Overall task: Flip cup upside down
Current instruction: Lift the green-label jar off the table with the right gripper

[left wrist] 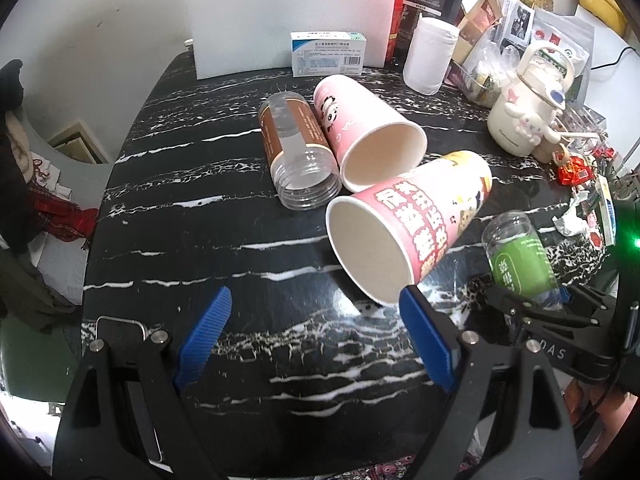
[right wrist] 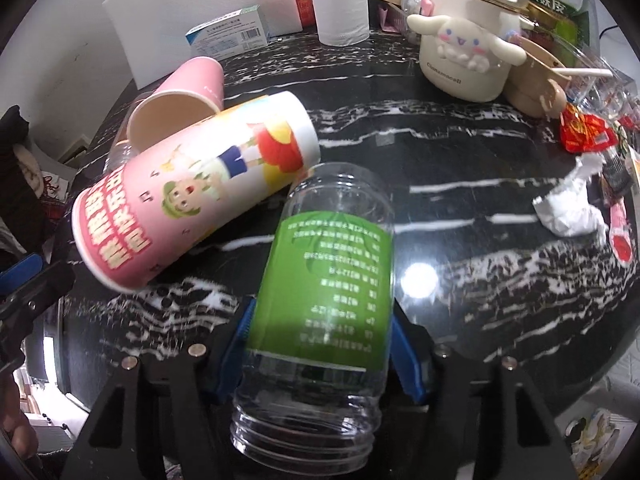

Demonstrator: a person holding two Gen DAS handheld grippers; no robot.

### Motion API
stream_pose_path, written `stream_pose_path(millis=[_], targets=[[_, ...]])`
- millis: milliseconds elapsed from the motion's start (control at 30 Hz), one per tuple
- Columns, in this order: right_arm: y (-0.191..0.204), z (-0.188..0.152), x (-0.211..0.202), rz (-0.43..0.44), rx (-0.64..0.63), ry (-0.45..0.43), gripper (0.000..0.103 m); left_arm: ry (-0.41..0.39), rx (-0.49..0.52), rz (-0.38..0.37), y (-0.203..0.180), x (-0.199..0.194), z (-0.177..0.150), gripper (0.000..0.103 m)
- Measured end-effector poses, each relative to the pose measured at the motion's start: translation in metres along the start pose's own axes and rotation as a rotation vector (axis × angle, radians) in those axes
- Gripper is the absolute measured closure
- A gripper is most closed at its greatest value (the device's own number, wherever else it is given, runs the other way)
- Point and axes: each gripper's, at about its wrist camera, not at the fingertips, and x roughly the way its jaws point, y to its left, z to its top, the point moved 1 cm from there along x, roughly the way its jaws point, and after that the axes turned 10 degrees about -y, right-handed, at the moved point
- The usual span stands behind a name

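Two pink paper cups lie on their sides on the black marble table [left wrist: 240,360]. The near cup [left wrist: 408,224] has cartoon children on it and its mouth faces me; it also shows in the right wrist view [right wrist: 192,196]. The far cup [left wrist: 368,132] has a panda; it shows behind in the right wrist view [right wrist: 180,96]. A clear jar with a brown label [left wrist: 296,148] lies beside the far cup. My left gripper [left wrist: 316,320] is open and empty, its right fingertip at the near cup's rim. My right gripper [right wrist: 320,332] is shut on a clear jar with a green label [right wrist: 328,280], also seen in the left wrist view [left wrist: 520,256].
At the back stand a white foam board [left wrist: 288,12], a medicine box [left wrist: 328,54] and a paper roll [left wrist: 430,54]. A cream cartoon kettle [right wrist: 468,44] and cluttered packets, wrappers and a crumpled tissue [right wrist: 572,204] fill the right side. The table's left edge drops to the floor.
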Motion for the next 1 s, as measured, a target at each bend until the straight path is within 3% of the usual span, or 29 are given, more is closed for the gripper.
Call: stream_pose_path(millis=[367, 633, 1000], targets=[[0.025, -0.037, -0.024, 0.095, -0.069, -0.013, 0.04, -0.024, -0.022, 0.027, 0.009, -0.034, -0.031, 0.018], [0.048, -0.045, -0.019, 0.157, -0.122, -0.013, 0.04, -0.028, -0.045, 0.054, 0.02, -0.048, -0.046, 0.018], [0.062, -0.051, -0.005, 0.152, -0.168, 0.005, 0.04, -0.007, -0.055, 0.074, 0.025, -0.046, -0.054, 0.018]])
